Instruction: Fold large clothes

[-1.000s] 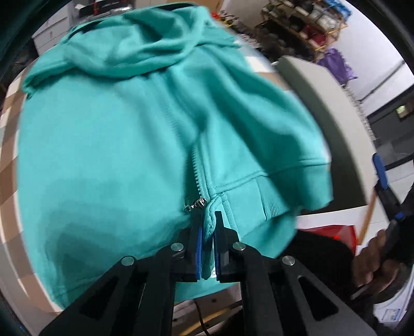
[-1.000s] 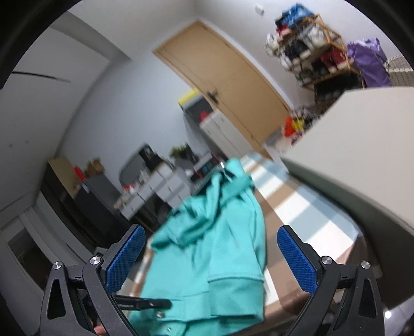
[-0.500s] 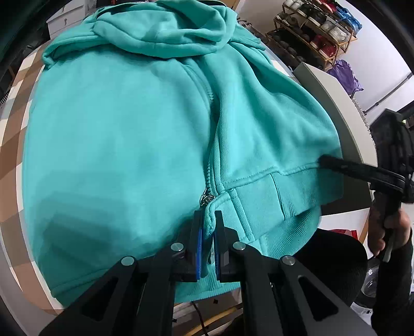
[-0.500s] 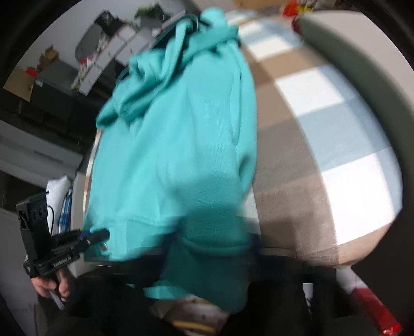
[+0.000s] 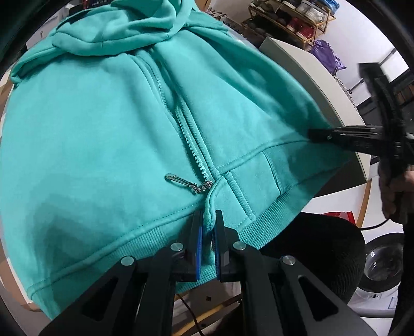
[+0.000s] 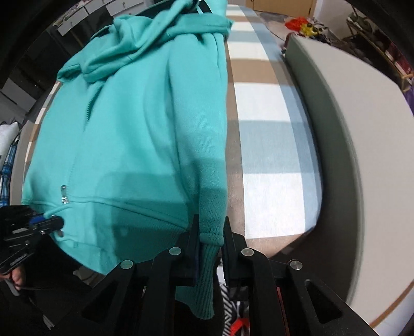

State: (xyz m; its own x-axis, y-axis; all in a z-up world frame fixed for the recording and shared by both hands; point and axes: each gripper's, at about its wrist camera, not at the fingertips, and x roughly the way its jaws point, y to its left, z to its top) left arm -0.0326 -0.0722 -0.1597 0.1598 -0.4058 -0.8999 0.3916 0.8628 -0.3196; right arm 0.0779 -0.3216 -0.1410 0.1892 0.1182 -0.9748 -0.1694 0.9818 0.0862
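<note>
The left gripper (image 5: 207,234) is pinching the teal zip-up fleece hoodie's (image 5: 103,134) hem below the zipper; the right gripper (image 6: 210,241), jaws just closing, is clamping its cuff.

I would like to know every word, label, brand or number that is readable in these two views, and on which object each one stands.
None can be read.
Washing machine: a small label below its door, too small to read.
Teal hoodie: no print or tag shows.
Silver zipper pull: no marking is legible.
Shelf boxes: too blurred.
</note>
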